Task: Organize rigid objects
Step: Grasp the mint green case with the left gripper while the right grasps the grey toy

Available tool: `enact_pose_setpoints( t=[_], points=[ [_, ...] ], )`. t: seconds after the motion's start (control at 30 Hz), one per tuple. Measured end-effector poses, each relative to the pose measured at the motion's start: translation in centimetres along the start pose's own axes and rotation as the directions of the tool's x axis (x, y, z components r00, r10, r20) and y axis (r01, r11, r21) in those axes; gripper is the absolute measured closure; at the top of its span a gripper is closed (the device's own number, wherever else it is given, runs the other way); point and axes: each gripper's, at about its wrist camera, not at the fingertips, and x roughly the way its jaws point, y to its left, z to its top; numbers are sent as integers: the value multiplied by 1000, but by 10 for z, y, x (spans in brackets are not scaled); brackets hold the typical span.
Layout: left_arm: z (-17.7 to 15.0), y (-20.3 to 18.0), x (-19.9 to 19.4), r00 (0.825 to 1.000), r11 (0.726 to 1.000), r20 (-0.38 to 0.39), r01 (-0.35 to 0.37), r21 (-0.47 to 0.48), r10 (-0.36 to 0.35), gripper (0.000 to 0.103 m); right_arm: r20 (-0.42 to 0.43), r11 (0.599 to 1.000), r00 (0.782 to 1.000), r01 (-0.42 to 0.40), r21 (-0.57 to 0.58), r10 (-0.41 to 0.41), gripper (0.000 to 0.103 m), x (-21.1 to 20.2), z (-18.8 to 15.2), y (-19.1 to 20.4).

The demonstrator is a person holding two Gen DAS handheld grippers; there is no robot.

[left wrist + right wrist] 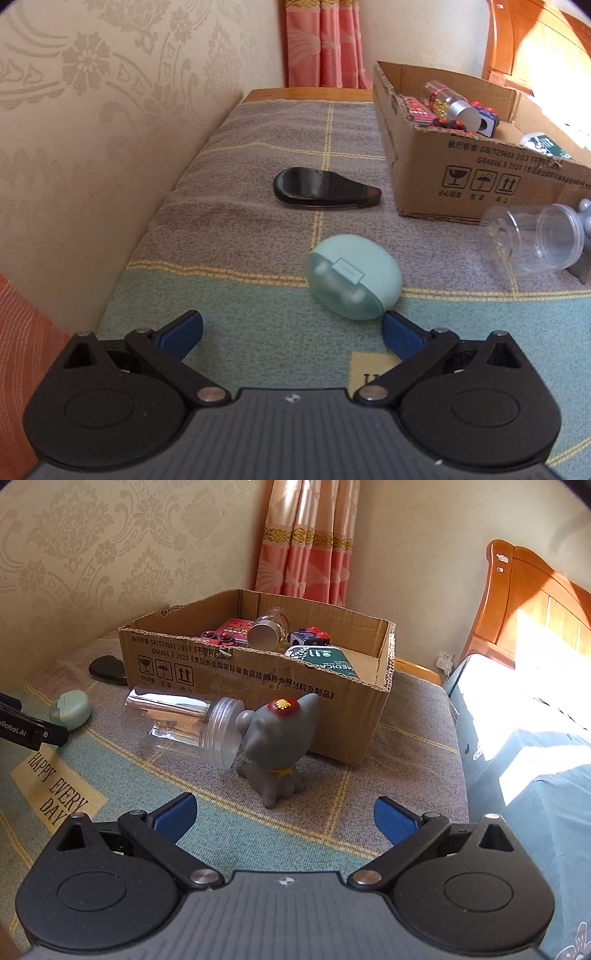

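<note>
Your mint-green case lies on the patterned cloth just ahead of your left gripper, nearer its right fingertip than its left, and nothing is between the fingers, which stand wide apart. Beyond the case, well apart from it, a black teardrop-shaped object rests flat on the cloth, just beside the cardboard box. The box already holds a clear bottle with a silver cap, some red and black pieces, and a green-labelled tin (the labels are too small to read fully).

In front of your right gripper, whose fingers are also spread open and empty, a grey toy figure with a red patch on its head sits upright near the box. A clear plastic jar lies on its side with its lidded end touching the figure.
</note>
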Motion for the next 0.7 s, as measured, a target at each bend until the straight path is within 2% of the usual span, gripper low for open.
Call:
enact_pose_setpoints(
  t=[0.07, 0.2, 0.27, 0.3, 0.33, 0.5, 0.6, 0.7],
  points=[
    [1, 5, -1, 1000, 999, -4, -16, -29, 16, 1, 3, 1000, 1000, -6, -2, 6, 0, 0, 0, 1],
    [5, -8, -7, 994, 994, 9, 110, -15, -109, 4, 7, 1000, 1000, -19, -5, 19, 0, 1, 2, 3],
    [9, -19, -5, 988, 988, 10, 155, 0, -155, 11, 12, 1000, 1000, -10, -11, 10, 0, 0, 3, 5],
    [11, -23, -3, 986, 986, 4, 169, 1, -169, 21, 19, 1000, 1000, -8, -12, 8, 0, 0, 4, 5],
    [13, -27, 0, 984, 984, -1, 176, 1, -176, 27, 27, 1000, 1000, -8, -13, 9, 0, -2, 5, 5],
    [18, -38, 6, 985, 985, 7, 170, 18, -170, 28, 110, 998, 993, -28, -59, 35, 0, -16, 20, 11],
    [20, -37, 9, 986, 986, 9, 167, 20, -168, 28, 152, 990, 983, -85, -109, 101, 0, -19, 34, 20],
    [21, -36, 9, 986, 986, 10, 165, 17, -165, 28, 151, 976, 972, -158, -150, 180, 0, -14, 45, 33]
  ],
)
